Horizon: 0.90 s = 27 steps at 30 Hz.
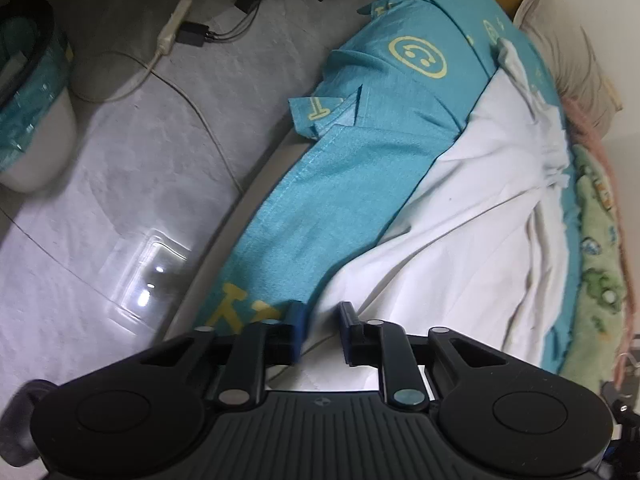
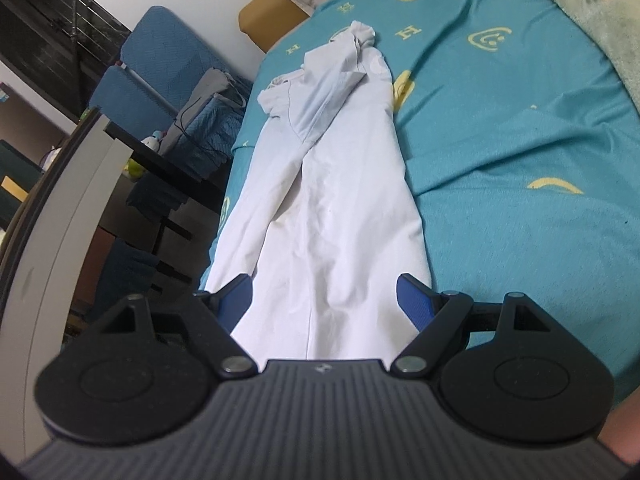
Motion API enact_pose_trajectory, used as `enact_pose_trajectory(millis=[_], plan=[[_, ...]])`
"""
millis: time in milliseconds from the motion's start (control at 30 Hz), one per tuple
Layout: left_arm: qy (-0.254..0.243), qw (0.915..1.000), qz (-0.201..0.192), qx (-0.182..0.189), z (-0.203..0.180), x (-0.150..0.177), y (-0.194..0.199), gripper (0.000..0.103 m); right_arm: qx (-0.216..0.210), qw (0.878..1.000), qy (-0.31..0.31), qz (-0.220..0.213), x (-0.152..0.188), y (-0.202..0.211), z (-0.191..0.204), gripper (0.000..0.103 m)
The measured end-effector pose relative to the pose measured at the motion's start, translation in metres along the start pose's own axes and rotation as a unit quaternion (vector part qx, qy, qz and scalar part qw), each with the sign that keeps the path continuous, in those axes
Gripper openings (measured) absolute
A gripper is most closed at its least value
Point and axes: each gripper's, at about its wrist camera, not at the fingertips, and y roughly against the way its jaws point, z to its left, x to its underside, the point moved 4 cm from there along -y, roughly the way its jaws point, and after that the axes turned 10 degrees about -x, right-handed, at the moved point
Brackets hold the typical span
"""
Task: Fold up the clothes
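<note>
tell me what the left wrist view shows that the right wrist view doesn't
Only the left wrist view: the tiled floor, a power strip with cables, a lined bin, and the left gripper, its jaws narrow over the garment's near edge.

Only the right wrist view: a blue chair, a dark desk, the garment's bunched far end, and the right gripper, jaws wide open with cloth between them.

Both: the white garment lying on the teal sheet, the green blanket, and a beige pillow.
</note>
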Motion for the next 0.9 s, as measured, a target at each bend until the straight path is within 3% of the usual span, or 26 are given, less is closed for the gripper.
enact_pose_trajectory(millis=[133,200,333,533,733,833,900], plan=[[-0.063,0.9957,-0.068,-0.008,-0.024,0.003,0.03,0.002,0.0,1.0,-0.009,0.005,-0.001,-0.003,-0.003,0.081],[-0.118,0.9852,-0.12,-0.03,-0.046,0.013,0.054,0.001,-0.002,1.0,-0.014,0.005,0.0,-0.001,-0.005,0.081],[-0.227,0.9488,-0.204,-0.081,-0.089,0.051,0.093,0.001,-0.007,1.0,-0.024,0.0,-0.002,0.001,-0.008,0.081],[-0.335,0.8921,-0.286,-0.101,-0.151,0.115,0.115,0.001,-0.015,0.999,-0.03,0.001,-0.003,0.002,-0.009,0.081],[-0.424,0.8444,-0.306,-0.115,-0.203,0.16,0.095,0.001,-0.013,0.999,-0.037,-0.006,-0.005,0.006,-0.012,0.081],[-0.464,0.8317,-0.284,-0.113,-0.219,0.173,0.072,0.001,-0.008,0.999,-0.037,-0.01,-0.005,0.008,-0.013,0.081],[-0.477,0.835,-0.252,-0.109,-0.223,0.174,0.053,0.001,-0.007,0.999,-0.039,-0.013,-0.005,0.009,-0.015,0.081]])
